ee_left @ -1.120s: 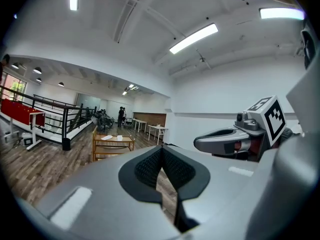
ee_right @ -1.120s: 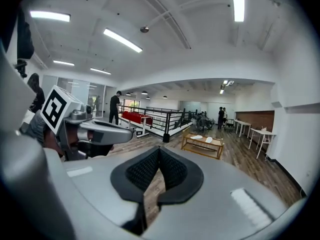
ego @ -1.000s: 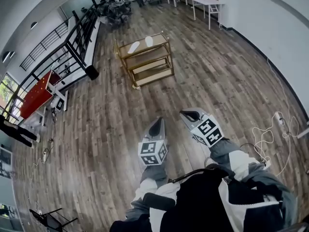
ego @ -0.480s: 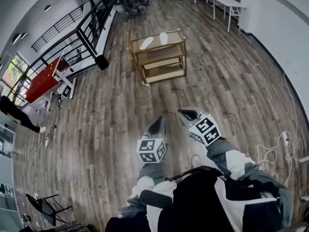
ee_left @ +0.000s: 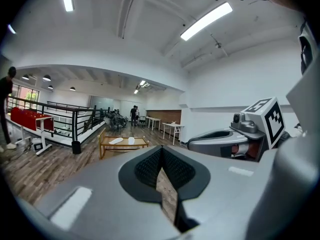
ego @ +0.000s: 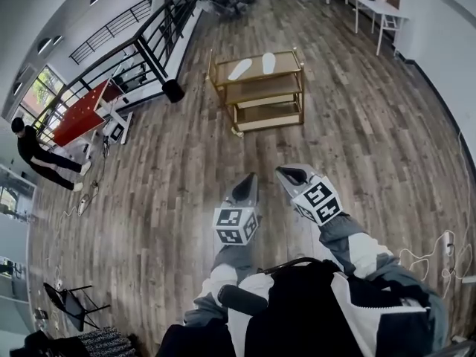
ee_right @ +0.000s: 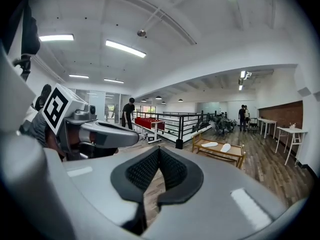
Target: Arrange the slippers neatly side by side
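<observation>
Two white slippers [ego: 239, 69] [ego: 268, 62] lie apart, at different angles, on the top shelf of a low gold rack [ego: 291, 79] across the wooden floor. The slippers also show in the left gripper view [ee_left: 116, 141] [ee_left: 131, 140] and the right gripper view [ee_right: 209, 144] [ee_right: 226, 147]. My left gripper [ego: 245, 188] and right gripper [ego: 291, 175] are held out in front of me, well short of the rack. Both are shut and hold nothing.
A black railing [ego: 149, 32] and a red table [ego: 82, 114] stand at the left, where a person in black [ego: 44, 158] is. White tables [ego: 379, 10] line the far right wall. Cables [ego: 439, 255] lie on the floor at the right.
The view has advanced toward the rack, which now sits nearer and more to the right. The two shut grippers keep their places before me. A person in black has come into view at the left.
</observation>
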A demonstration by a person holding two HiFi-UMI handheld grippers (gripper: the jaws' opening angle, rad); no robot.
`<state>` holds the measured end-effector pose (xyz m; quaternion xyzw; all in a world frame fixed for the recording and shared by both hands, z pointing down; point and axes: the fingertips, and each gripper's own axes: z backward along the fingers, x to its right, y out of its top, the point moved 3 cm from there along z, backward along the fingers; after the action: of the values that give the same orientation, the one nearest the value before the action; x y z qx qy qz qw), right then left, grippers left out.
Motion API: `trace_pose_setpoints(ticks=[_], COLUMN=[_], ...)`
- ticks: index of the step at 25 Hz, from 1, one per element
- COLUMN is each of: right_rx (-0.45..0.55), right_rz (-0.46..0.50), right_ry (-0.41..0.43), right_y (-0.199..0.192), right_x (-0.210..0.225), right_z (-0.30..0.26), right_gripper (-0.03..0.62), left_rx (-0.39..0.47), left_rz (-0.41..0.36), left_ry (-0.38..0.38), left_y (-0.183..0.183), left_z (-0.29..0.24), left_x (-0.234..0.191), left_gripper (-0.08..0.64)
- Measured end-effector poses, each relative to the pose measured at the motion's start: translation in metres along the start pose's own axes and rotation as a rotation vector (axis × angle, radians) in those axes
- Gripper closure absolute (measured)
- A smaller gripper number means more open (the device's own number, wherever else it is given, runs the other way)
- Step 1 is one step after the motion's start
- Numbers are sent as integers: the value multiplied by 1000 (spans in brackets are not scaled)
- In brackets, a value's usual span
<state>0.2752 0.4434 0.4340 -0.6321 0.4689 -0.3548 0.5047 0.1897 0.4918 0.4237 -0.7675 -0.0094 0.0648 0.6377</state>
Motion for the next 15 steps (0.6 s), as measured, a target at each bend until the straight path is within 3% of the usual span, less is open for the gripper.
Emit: trace_pose_setpoints(ticks=[5,15], right_rx=[-4,-26], right_rz=[-17,-28], right_ry=[1,-57], right_y=[-7,-14], right_x=[28,79], right_z=[-9,-57], right_gripper=[586,586], left_rx=[-9,-8], left_rz=[14,32], left_ry=[11,-74], left_y=[2,2], left_z=[-29,-104], left_x=[-4,-40], left_gripper=[545,545])
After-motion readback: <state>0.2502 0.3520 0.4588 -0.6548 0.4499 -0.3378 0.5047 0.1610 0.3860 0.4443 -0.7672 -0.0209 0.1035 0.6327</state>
